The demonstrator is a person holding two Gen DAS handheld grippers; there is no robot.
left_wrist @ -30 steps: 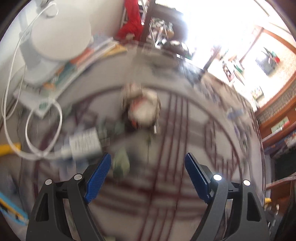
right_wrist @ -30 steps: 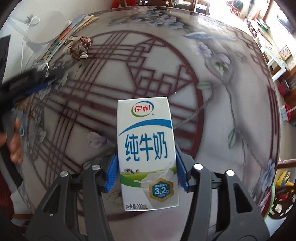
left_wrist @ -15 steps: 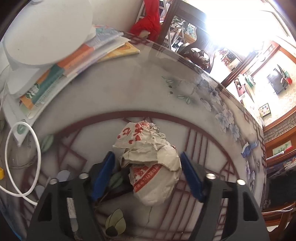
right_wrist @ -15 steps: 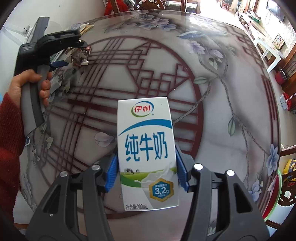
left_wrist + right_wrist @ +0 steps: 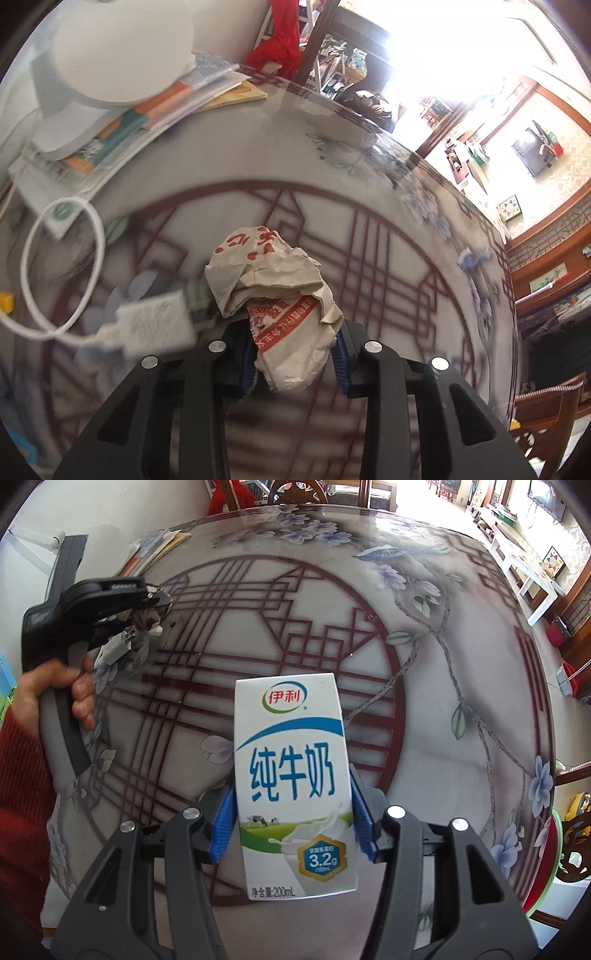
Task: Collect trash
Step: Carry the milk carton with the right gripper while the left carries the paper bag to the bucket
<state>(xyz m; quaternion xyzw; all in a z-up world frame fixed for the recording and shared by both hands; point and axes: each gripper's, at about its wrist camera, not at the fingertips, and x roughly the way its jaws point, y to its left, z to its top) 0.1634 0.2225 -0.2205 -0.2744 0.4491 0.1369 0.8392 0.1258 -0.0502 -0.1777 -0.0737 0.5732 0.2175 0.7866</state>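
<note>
Now the left gripper (image 5: 295,354) has just been closing and pinches the crumpled paper wrapper (image 5: 280,295) at the worktop's (image 5: 443,686) far left, beside a white charger (image 5: 155,325). Nearer, the right gripper (image 5: 291,823) clamps an upright milk carton (image 5: 295,775).

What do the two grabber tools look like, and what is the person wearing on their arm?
Both are made of black plastic. The right tool has two chunky black fingers with bright blue pads and round silver screws. The left tool looks the same up close; from the side it has a long black handle. The person's sleeve is dark red knit.
</note>
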